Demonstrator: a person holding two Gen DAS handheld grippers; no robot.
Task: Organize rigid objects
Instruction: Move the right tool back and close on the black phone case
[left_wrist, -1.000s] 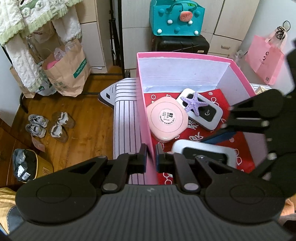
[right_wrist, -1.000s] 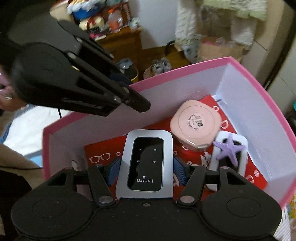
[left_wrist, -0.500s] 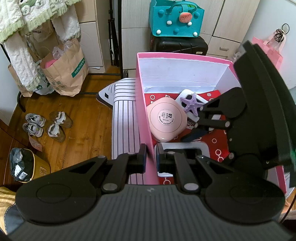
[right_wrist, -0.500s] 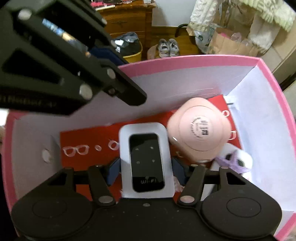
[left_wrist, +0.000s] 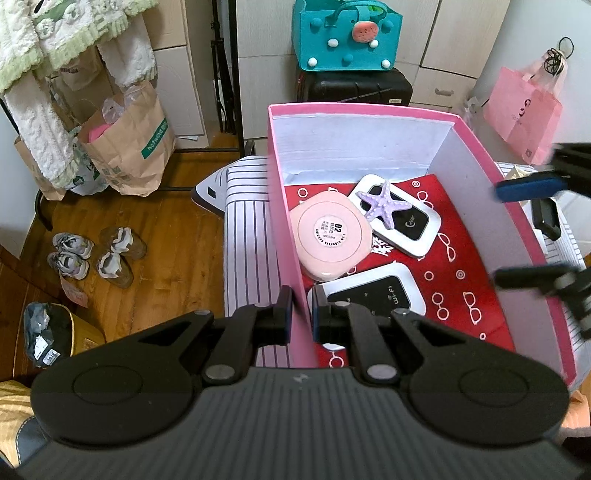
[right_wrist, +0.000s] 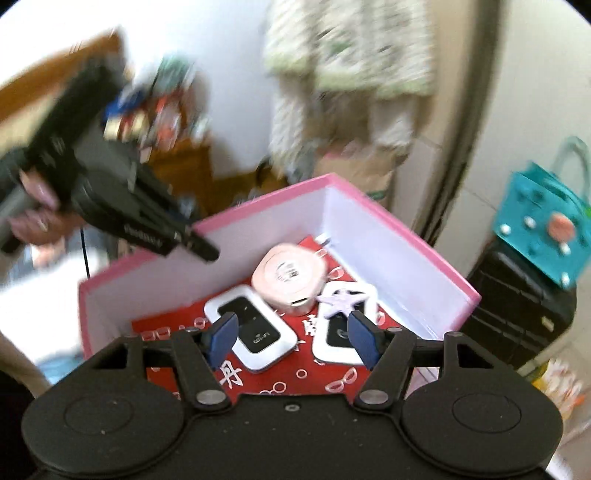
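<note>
The left gripper (left_wrist: 300, 314) is clenched on the left wall of the pink box (left_wrist: 369, 108), one finger on each side of it. The right gripper (right_wrist: 291, 334) hangs above the box; its jaws are opening and nothing lies between them. On the red-patterned box floor, the Wi-Fi router (left_wrist: 373, 293) lies near the left wall, just beside the pink round case (left_wrist: 330, 236). A purple starfish (left_wrist: 384, 202) rests on a second white device (left_wrist: 400, 219) toward the far wall.
</note>
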